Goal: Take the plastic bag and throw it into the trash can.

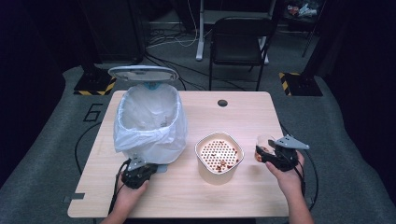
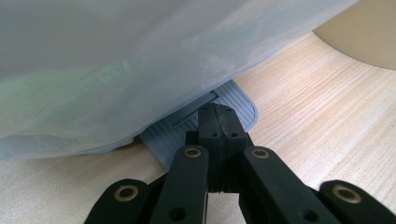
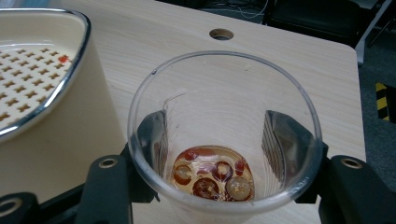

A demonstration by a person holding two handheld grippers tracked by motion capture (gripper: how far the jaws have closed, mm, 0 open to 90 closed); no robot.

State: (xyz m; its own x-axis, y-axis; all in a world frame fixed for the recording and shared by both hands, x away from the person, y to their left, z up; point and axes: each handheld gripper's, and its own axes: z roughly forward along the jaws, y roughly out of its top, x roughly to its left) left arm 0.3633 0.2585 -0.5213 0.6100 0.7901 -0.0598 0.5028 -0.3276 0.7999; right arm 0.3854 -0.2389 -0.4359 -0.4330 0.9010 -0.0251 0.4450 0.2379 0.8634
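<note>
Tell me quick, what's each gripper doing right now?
Left gripper: shut, tips on the bin's pedal.
Right gripper: shut on a cup.

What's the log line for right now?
left gripper: shut, on bin pedal | right gripper: shut on cup, dregs inside | strainer: on table

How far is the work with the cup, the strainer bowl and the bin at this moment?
Done, it seems: the bin lid stands open, with the shut left gripper on its pedal, and some red bits already lie on the strainer bowl. In hand: the right gripper holds the clear cup upright beside the bowl. Left: the cup keeps liquid and red pieces at its bottom, probably to be emptied.
</note>
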